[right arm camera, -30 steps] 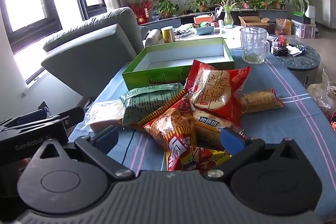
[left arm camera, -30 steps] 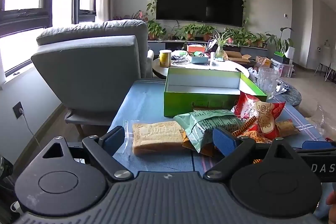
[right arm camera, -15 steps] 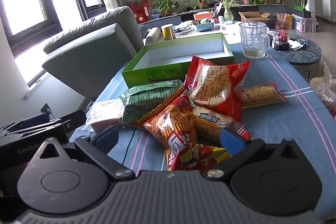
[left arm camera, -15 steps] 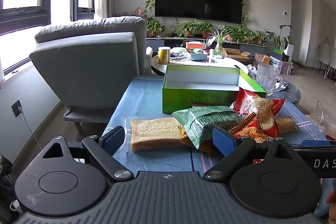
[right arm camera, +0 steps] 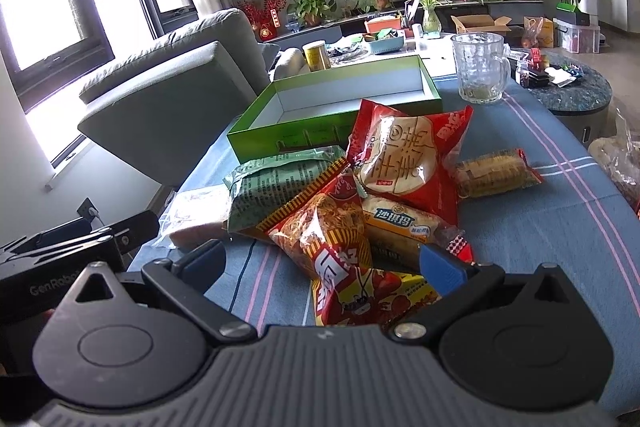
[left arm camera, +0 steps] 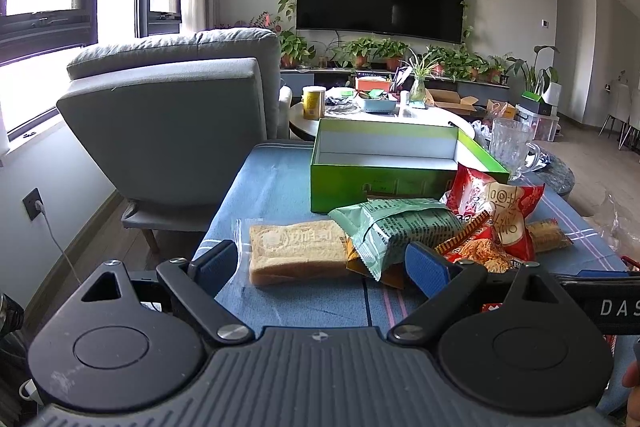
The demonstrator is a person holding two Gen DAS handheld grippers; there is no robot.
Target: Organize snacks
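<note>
The snack bags [right arm camera: 352,195] lie piled on the tabletop [right arm camera: 560,227] just ahead of the right tool [right arm camera: 322,263] and left tool [left arm camera: 320,263] (both wide apart, holding nothing).

Two handheld grippers hang side by side, both angled downward. The left gripper [left arm camera: 322,263] holds its jaws wide apart, blue pads [left arm camera: 426,269] facing each other across an empty gap, gripping nothing. The right gripper [right arm camera: 322,261] is likewise spread, its blue fingertips [right arm camera: 442,267] parted with nothing pinched between them. In the right wrist view the left gripper's black body juts in from the lower left edge; in the left wrist view the right gripper's body crosses the lower right edge, where a sliver of the person's hand [left arm camera: 632,391] shows at the corner.
</note>
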